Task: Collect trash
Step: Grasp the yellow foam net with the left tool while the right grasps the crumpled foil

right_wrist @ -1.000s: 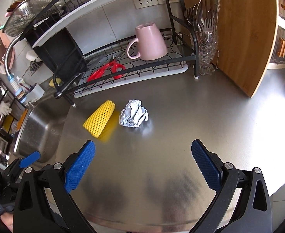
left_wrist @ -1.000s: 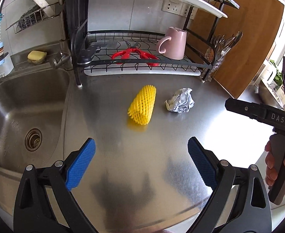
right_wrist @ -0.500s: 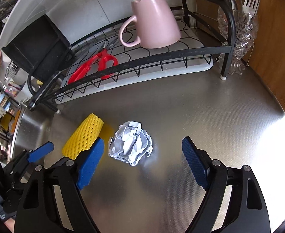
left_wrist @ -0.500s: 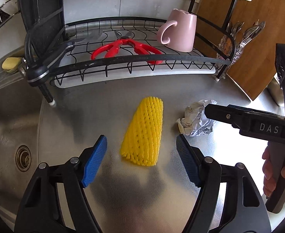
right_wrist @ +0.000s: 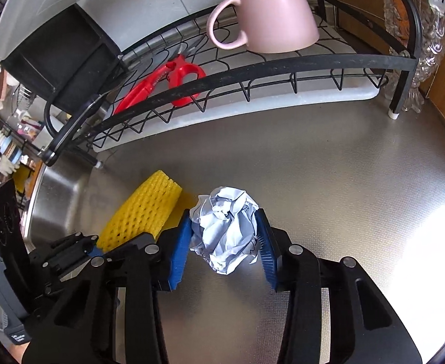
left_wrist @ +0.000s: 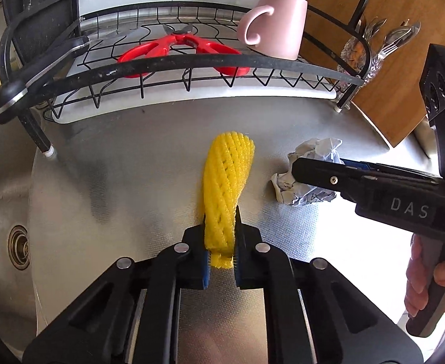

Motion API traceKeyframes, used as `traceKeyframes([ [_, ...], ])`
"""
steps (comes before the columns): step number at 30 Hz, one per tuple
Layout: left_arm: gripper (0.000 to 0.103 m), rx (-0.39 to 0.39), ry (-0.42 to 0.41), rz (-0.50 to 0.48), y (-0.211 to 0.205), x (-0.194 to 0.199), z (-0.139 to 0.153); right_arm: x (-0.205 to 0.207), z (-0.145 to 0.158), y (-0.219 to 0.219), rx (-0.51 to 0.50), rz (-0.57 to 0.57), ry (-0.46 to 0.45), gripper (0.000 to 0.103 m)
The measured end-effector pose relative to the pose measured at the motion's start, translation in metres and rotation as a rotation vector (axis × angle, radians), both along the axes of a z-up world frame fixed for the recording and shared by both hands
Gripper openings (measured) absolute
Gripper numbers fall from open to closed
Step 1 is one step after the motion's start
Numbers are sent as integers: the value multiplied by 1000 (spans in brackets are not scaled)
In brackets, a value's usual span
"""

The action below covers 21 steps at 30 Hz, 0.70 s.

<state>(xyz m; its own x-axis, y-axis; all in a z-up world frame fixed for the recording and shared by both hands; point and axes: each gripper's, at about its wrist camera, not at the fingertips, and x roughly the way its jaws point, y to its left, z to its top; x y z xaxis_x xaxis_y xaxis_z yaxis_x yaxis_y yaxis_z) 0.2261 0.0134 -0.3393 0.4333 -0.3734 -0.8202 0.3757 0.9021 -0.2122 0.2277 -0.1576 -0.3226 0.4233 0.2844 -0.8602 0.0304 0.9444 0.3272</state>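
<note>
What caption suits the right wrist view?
Right gripper closing around crumpled paper ball beside yellow foam net on steel counter.

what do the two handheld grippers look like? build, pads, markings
Both are black plastic linkage frames with silver pivot rivets and ribbed blue pads. The left gripper and right gripper match. In the left view, the right gripper's body carries white "DAS" lettering. No cables or sleeves visible.

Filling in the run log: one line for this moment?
left gripper: shut on yellow foam net | right gripper: closing on paper ball | steel counter
</note>
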Motion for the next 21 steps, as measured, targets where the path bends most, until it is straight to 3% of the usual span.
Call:
traceKeyframes([
  [11, 9, 16, -29, 16, 14, -47, 33, -29, 22, 6, -65, -3, -52, 37],
  [21, 9, 32, -64, 36, 44, -133, 67, -109, 65, 12, -52, -53, -95, 37],
])
